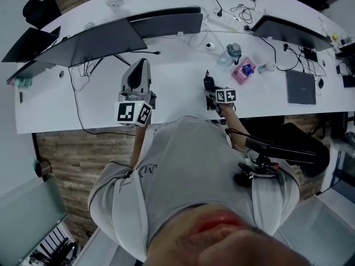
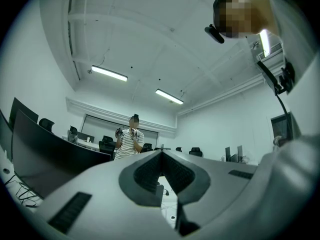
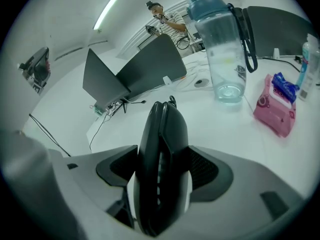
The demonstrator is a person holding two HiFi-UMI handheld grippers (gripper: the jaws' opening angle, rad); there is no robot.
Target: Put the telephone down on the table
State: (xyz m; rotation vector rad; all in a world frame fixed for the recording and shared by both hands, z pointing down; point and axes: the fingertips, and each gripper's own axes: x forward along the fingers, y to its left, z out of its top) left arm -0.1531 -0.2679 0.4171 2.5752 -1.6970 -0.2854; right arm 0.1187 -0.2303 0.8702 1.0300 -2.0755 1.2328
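The telephone (image 3: 162, 169) is a black handset standing edge-up between the jaws of my right gripper (image 3: 165, 171), which is shut on it. In the head view that gripper (image 1: 209, 88) holds the telephone (image 1: 208, 82) just above the near edge of the white table (image 1: 177, 93), right of centre. My left gripper (image 1: 142, 64) hovers to the left over the table edge, tilted upward. In its own view the left gripper (image 2: 161, 156) is shut with its pads touching and nothing between them, facing the ceiling.
A clear water bottle (image 3: 225, 49) and a pink wipes pack (image 3: 277, 104) stand on the table beyond the telephone. Dark monitors (image 1: 166, 22) line the table's back, with cables between them. A grey laptop (image 1: 301, 86) lies at right. A black chair (image 1: 288, 148) is beside me.
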